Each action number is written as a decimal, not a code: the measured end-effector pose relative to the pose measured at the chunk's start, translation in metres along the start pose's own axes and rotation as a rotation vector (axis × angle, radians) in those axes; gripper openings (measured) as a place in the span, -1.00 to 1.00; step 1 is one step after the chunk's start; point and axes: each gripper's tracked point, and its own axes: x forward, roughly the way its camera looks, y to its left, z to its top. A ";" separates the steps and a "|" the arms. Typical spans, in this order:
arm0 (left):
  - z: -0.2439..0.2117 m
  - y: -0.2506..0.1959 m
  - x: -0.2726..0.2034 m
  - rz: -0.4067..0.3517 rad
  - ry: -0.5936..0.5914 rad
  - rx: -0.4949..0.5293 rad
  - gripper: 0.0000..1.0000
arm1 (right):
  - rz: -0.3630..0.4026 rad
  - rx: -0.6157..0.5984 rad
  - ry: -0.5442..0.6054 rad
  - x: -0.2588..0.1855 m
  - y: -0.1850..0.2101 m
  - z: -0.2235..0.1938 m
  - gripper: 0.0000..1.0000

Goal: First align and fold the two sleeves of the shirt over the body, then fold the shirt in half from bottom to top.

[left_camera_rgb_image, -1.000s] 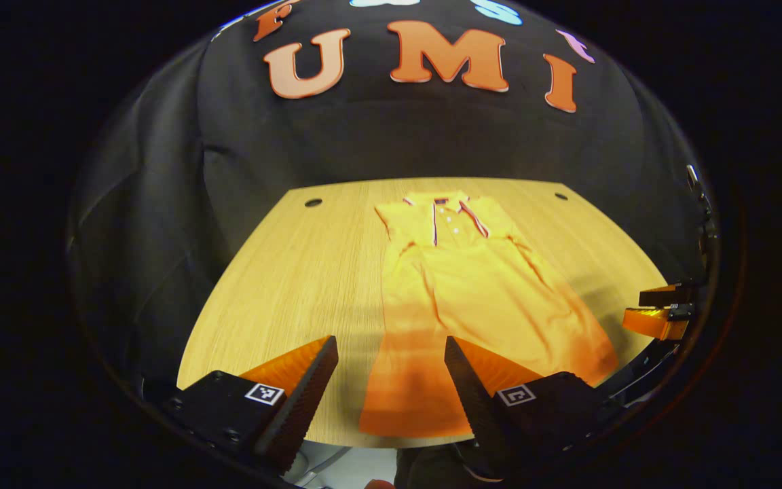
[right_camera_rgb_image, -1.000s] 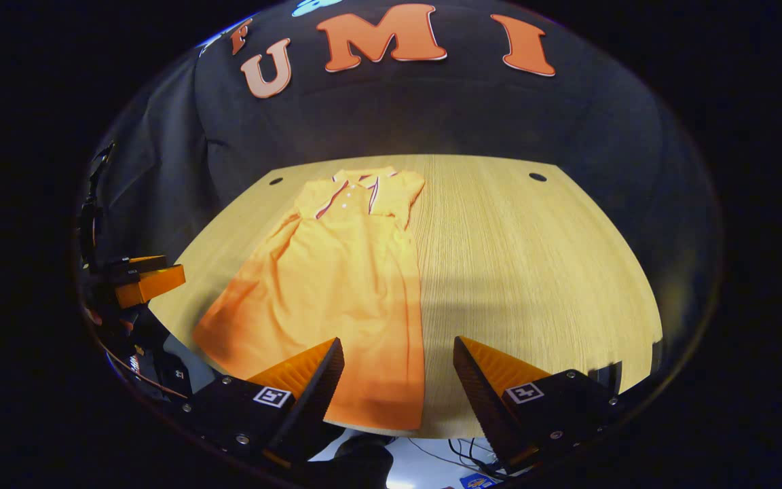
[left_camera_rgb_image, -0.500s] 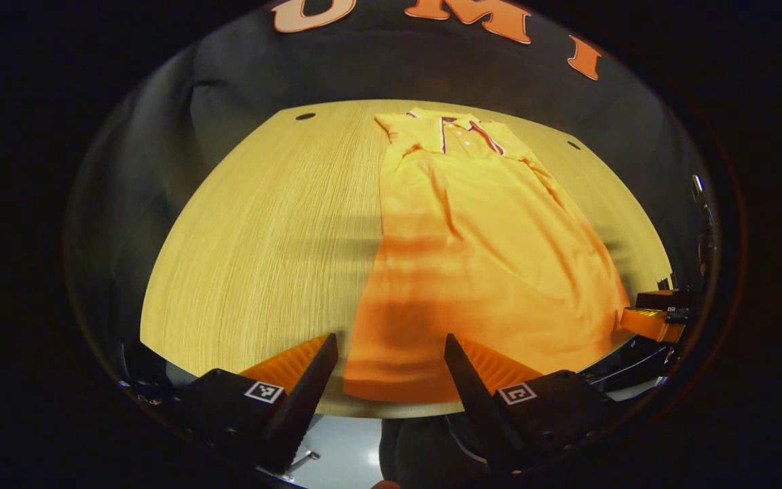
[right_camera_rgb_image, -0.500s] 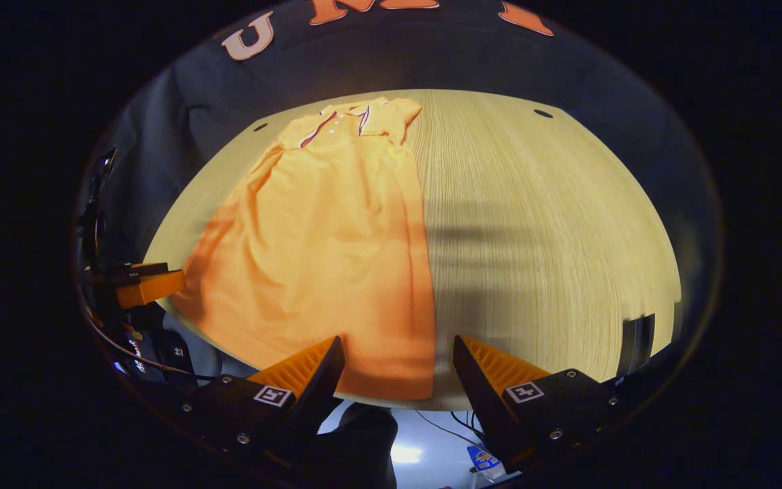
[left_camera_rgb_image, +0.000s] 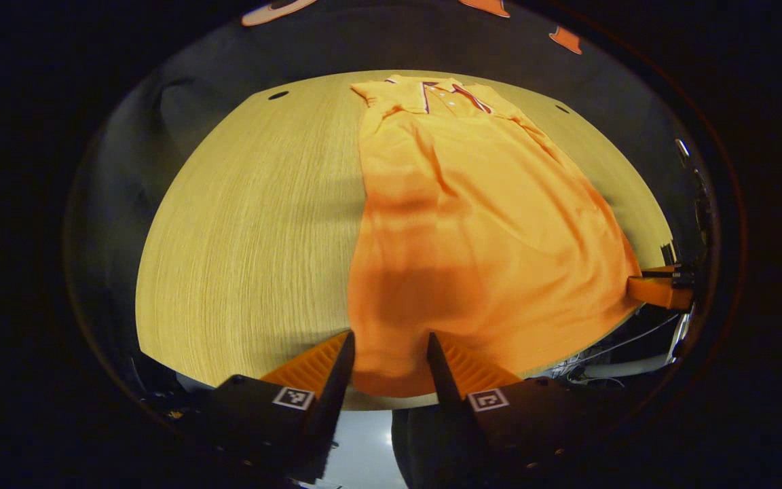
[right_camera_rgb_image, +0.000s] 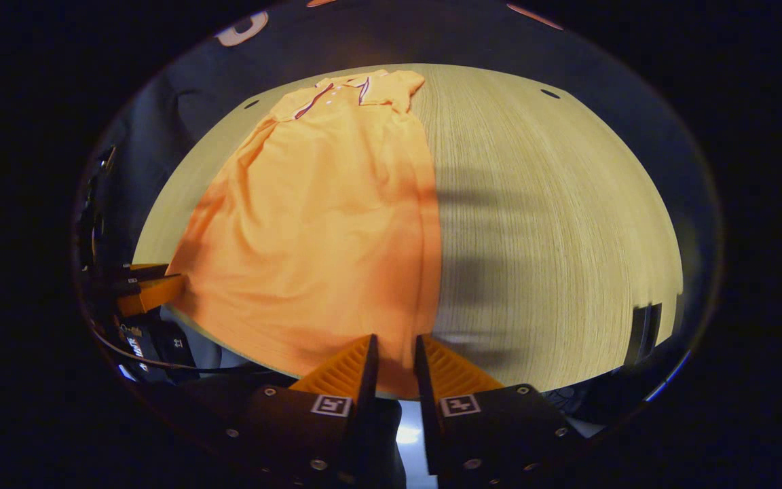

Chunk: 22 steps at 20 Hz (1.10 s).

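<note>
Both of my grippers have dropped to the shirt's near hem since a second ago, their fingers narrowing around its two bottom corners. Neither left gripper nor right gripper looks fully clamped; a gap with cloth remains. With sleeves folded in, the shirt lies lengthwise on the table, collar far, so I judge this sets up the bottom-to-top fold.

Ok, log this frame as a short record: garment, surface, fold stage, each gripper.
garment: orange polo shirt, striped collar at the far end, lying flat
surface: light wooden table
fold stage: sleeves lie folded over the body; bottom-to-top fold not yet done
left gripper: at the hem's left corner, fingers narrowed but apart
right gripper: at the hem's right corner, fingers nearly together; grip cannot be confirmed
</note>
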 end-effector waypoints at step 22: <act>0.172 -0.018 -0.065 -0.159 -0.268 -0.044 -0.86 | 0.488 0.363 -0.229 -0.049 0.061 0.149 -0.95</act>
